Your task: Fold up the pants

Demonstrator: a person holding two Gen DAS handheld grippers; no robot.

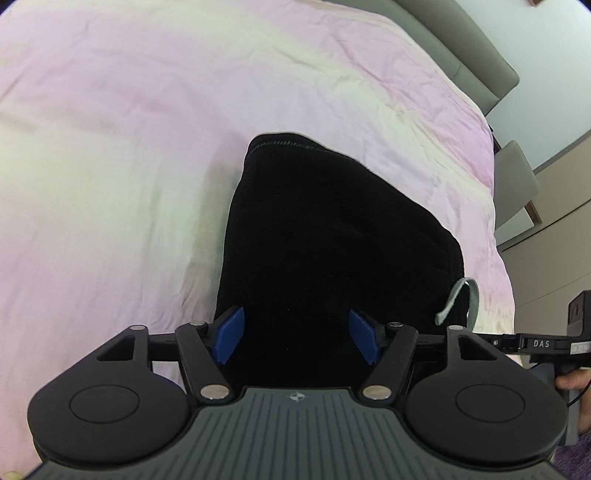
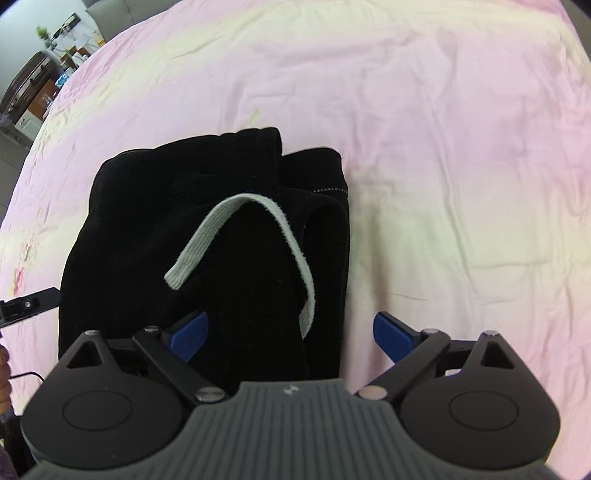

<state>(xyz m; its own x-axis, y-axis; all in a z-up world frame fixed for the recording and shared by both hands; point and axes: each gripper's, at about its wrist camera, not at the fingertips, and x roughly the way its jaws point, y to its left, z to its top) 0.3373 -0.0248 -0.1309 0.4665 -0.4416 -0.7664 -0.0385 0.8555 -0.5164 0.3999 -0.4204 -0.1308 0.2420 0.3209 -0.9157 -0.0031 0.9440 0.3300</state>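
Note:
Black pants [image 1: 325, 236] lie folded into a compact bundle on a pink bedspread [image 1: 129, 129]. A pale grey drawstring [image 2: 258, 236] curls across the top of the pants [image 2: 184, 229]; its end shows at the bundle's right edge in the left wrist view, drawstring [image 1: 458, 299]. My left gripper [image 1: 297, 338] hovers over the near end of the bundle, its blue pads [image 1: 231, 334] wide apart with nothing pressed between them. My right gripper [image 2: 290, 338] is open above the bundle's right edge, one blue pad [image 2: 190, 332] over the cloth and the other over the bedspread [image 2: 443, 184].
A grey upholstered headboard [image 1: 476, 51] and bed edge run along the right of the left wrist view. The right hand's tool and fingers [image 1: 570, 380] show at that view's lower right. Shelves with a plant [image 2: 44, 35] stand at the far left in the right wrist view.

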